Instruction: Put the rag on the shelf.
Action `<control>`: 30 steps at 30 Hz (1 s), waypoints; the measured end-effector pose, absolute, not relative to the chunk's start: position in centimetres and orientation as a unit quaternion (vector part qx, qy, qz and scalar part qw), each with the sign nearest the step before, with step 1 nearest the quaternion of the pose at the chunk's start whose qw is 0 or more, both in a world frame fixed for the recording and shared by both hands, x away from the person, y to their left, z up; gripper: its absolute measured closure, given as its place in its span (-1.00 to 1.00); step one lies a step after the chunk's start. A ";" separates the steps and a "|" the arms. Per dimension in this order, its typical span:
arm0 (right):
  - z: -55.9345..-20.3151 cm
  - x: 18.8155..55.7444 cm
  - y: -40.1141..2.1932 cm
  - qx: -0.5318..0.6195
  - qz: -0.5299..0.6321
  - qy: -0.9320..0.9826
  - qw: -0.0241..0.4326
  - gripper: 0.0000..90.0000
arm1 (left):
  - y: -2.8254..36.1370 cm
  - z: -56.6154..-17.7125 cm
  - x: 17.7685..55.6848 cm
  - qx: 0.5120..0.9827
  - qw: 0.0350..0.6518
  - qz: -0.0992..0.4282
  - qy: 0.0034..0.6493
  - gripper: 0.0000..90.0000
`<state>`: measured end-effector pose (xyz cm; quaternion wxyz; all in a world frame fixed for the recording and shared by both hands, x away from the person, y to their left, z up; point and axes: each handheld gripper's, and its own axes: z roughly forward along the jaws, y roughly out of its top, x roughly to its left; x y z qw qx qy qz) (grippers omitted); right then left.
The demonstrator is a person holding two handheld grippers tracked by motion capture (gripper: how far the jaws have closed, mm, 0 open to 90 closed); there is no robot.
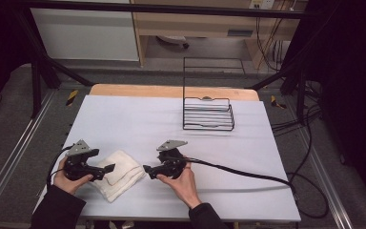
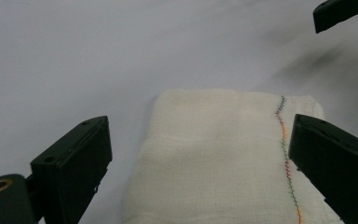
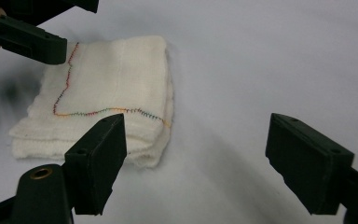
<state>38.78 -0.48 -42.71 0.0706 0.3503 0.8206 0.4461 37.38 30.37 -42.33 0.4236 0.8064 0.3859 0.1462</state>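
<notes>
Wire rack (image 1: 208,114) blocks the far right; folded cloth (image 1: 119,174) sits between both grippers; table (image 1: 138,124) middle open.

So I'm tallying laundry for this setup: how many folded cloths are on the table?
1. A single folded white cloth lies near the table's front edge, between the left gripper and the right gripper. Nothing appears to hide another.

Lab: black frame rig (image 1: 43,57), floor cables (image 1: 310,143), covered test table (image 1: 133,119).
</notes>
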 end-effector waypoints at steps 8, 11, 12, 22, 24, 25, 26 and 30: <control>-43.8 38.9 2.0 0.347 0.428 0.832 0.071 -0.19 | 30.4 -42.3 37.4 0.806 0.423 0.147 0.386 -0.87; -43.9 38.8 2.4 0.352 0.427 0.831 0.063 -0.08 | 30.4 -42.3 37.4 0.807 0.422 0.147 0.386 -0.87; -44.2 38.8 2.8 0.354 0.419 0.833 0.065 0.03 | 30.4 -42.3 37.4 0.806 0.423 0.148 0.386 -0.86; -45.1 38.3 3.5 0.362 0.395 0.843 0.047 0.48 | 30.4 -42.3 37.4 0.807 0.421 0.149 0.386 -0.86; -45.2 38.2 3.6 0.364 0.396 0.842 0.041 0.56 | 30.4 -42.3 37.4 0.807 0.421 0.149 0.387 -0.86; -45.2 38.1 3.6 0.366 0.394 0.842 0.037 0.59 | 30.4 -42.3 37.4 0.806 0.421 0.149 0.388 -0.86; -45.2 38.1 3.6 0.366 0.394 0.842 0.037 0.59 | 30.4 -42.3 37.4 0.806 0.421 0.149 0.388 -0.86; -45.2 38.1 3.6 0.373 0.396 0.839 0.026 0.80 | 30.4 -42.3 37.4 0.807 0.419 0.150 0.388 -0.86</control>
